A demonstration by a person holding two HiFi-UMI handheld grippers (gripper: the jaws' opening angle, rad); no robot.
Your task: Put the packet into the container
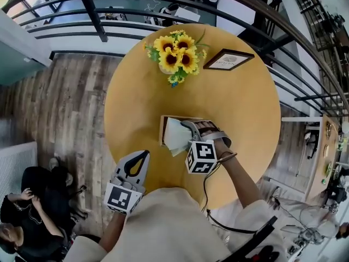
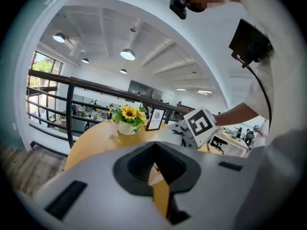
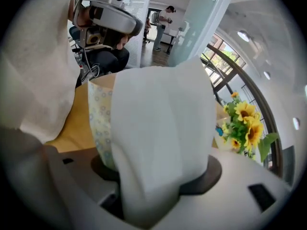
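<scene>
A white packet (image 1: 175, 135) with a flower-print edge is clamped in my right gripper (image 1: 192, 131), whose jaws stand wide around it. It hangs tilted over the open brown container (image 1: 162, 125) at the middle of the round yellow table (image 1: 136, 97). In the right gripper view the packet (image 3: 163, 123) fills the gap between the jaws and hides the container. My left gripper (image 1: 143, 156) rests near the table's front edge, left of the container, jaws together and holding nothing. Its own view shows the tips (image 2: 156, 146) met and the right gripper's marker cube (image 2: 201, 126) beyond.
A vase of sunflowers (image 1: 175, 56) and a small framed picture (image 1: 228, 59) stand at the table's far side. A curved railing (image 1: 163, 1) runs behind the table. A person sits on the wooden floor side at lower left (image 1: 22, 212).
</scene>
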